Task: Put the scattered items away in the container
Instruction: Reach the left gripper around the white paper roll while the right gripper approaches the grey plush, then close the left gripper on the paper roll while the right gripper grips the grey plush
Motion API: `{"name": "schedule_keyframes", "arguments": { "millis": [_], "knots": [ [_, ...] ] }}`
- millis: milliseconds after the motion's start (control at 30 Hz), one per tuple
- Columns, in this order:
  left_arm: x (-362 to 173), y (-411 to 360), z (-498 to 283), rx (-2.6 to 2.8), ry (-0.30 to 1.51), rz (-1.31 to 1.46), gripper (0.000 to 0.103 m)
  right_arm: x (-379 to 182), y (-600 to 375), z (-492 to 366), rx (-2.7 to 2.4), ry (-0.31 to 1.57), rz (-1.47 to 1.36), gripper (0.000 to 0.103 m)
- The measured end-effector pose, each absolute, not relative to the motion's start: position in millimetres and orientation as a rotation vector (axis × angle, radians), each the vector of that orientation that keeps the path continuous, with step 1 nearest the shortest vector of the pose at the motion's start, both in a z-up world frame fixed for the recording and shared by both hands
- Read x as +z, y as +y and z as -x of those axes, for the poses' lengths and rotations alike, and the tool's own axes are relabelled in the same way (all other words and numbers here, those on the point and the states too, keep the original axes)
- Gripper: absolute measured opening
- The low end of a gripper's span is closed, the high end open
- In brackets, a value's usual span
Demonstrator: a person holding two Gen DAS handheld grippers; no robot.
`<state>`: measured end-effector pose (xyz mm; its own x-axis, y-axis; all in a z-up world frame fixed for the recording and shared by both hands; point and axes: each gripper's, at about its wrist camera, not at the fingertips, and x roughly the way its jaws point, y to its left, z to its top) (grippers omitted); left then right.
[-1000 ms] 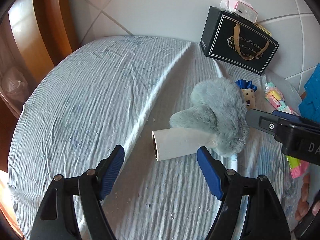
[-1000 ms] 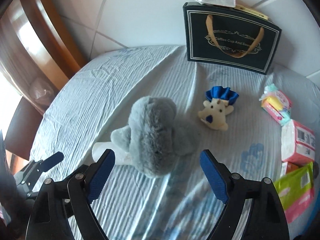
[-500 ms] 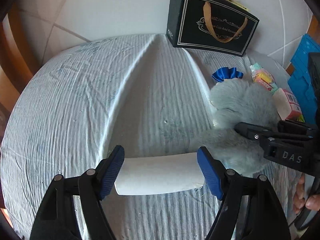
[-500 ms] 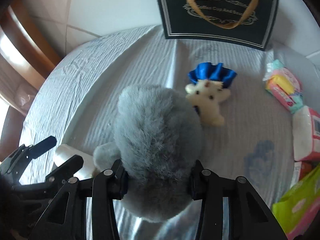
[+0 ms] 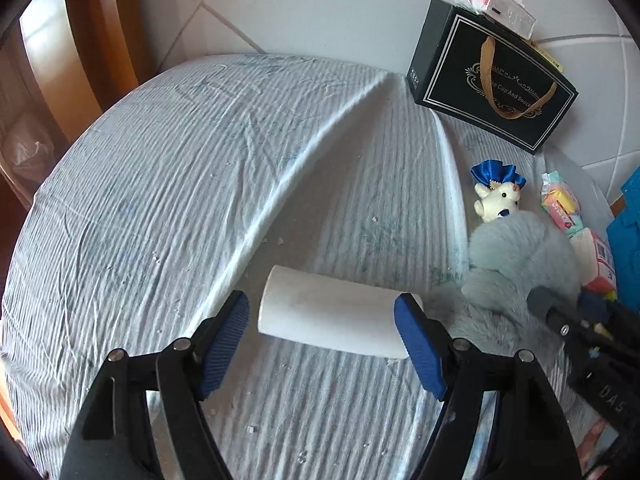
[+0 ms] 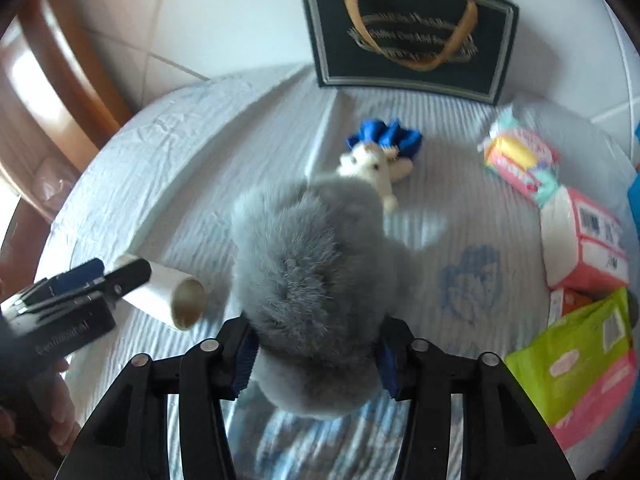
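Observation:
A grey plush toy [image 6: 308, 264] fills the space between the blue pads of my right gripper [image 6: 314, 354]. The pads press into its fur while the jaws are opening. In the left wrist view the same plush [image 5: 520, 256] lies at the right. A white cardboard roll [image 5: 328, 316] lies on its side on the striped cloth between the pads of my left gripper [image 5: 322, 340]. That gripper is open, with a gap at the roll's left end. A small white plush with a blue ruffle [image 6: 376, 160] lies beyond the grey one.
A black gift bag [image 5: 492, 76] stands against the tiled wall with a pink pack [image 5: 496, 4] on top. Tissue packs [image 6: 520, 156] [image 6: 584, 240] and a green pack [image 6: 580, 352] lie at the right. A blue crate [image 5: 628, 220] shows at the right edge.
My right gripper came down over the grey plush and closed on it. The left gripper moved up to the white roll, which now lies between its pads.

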<state>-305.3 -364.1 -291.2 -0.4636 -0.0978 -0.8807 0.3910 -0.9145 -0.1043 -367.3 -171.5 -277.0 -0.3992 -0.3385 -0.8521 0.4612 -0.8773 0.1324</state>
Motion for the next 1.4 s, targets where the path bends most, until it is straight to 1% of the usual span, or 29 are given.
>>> {"name": "schedule_keyframes", "arguments": {
  "millis": [33,67,100,133,167,200,233,300,367,400,433,567,667,700,767,800,833,867,900,933,1067,1167,1200,1233,1300,1333,1400],
  "knots": [
    [-293,-369,299,-2.429,0.442,-1.447,0.075,-266,-179,364,-2.294,0.196,-1.281,0.059],
    [-295,-373,293,-2.430,0.464,-1.463,0.074,-259,-188,362,-2.292,0.214,-1.231,0.059],
    [-298,-377,288,-2.423,0.477,-1.477,0.067,-255,-199,363,-2.272,0.230,-1.207,0.058],
    [-302,-380,284,-2.409,0.480,-1.491,0.063,-256,-212,366,-2.231,0.239,-1.206,0.044],
    [-306,-382,282,-2.394,0.484,-1.508,0.059,-260,-225,368,-2.185,0.245,-1.215,0.033],
    [-311,-385,282,-2.377,0.487,-1.526,0.059,-266,-242,369,-2.145,0.267,-1.223,0.017],
    [-316,-388,284,-2.361,0.482,-1.537,0.057,-274,-256,369,-2.113,0.297,-1.232,0.016],
    [-325,-394,291,-2.337,0.467,-1.544,0.051,-297,-279,372,-2.085,0.363,-1.298,0.016],
    [-329,-401,300,-2.324,0.478,-1.525,0.051,-326,-289,379,-2.052,0.414,-1.398,0.015],
    [-328,-405,305,-2.322,0.488,-1.509,0.051,-338,-290,379,-2.011,0.413,-1.457,0.015],
    [-327,-407,309,-2.333,0.499,-1.498,0.051,-344,-288,375,-1.956,0.368,-1.491,0.015],
    [-307,-399,319,-2.398,0.463,-1.457,0.051,-343,-282,348,-1.858,0.314,-1.491,0.015],
    [-289,-385,313,-2.475,0.465,-1.459,0.051,-323,-263,341,-1.907,0.250,-1.455,0.015],
    [-287,-379,312,-2.500,0.457,-1.475,0.056,-313,-251,341,-1.934,0.209,-1.437,0.017],
    [-288,-366,312,-2.506,0.417,-1.510,0.065,-294,-230,342,-2.010,0.178,-1.391,0.025],
    [-293,-361,315,-2.499,0.409,-1.526,0.066,-285,-220,344,-2.058,0.183,-1.370,0.035],
    [-299,-359,317,-2.482,0.411,-1.551,0.066,-278,-210,348,-2.102,0.178,-1.346,0.047],
    [-306,-357,318,-2.457,0.418,-1.582,0.066,-273,-201,352,-2.136,0.173,-1.329,0.055],
    [-313,-355,321,-2.433,0.429,-1.612,0.066,-270,-194,354,-2.176,0.179,-1.319,0.071],
    [-320,-353,323,-2.415,0.436,-1.632,0.066,-270,-190,357,-2.208,0.195,-1.319,0.082],
    [-337,-341,329,-2.389,0.388,-1.652,0.066,-294,-184,378,-2.220,0.187,-1.409,0.083],
    [-338,-334,329,-2.409,0.338,-1.620,0.057,-316,-186,387,-2.218,0.201,-1.458,0.083],
    [-338,-333,328,-2.407,0.327,-1.611,0.050,-322,-187,387,-2.215,0.199,-1.474,0.083],
    [-338,-333,328,-2.409,0.319,-1.601,0.047,-329,-188,389,-2.207,0.191,-1.482,0.083],
    [-338,-332,327,-2.411,0.320,-1.591,0.046,-343,-192,389,-2.200,0.198,-1.487,0.080],
    [-337,-332,326,-2.410,0.317,-1.591,0.046,-347,-194,388,-2.217,0.226,-1.460,0.071],
    [-334,-329,323,-2.413,0.312,-1.590,0.046,-344,-203,384,-2.262,0.366,-1.444,0.045]
  ]
}}
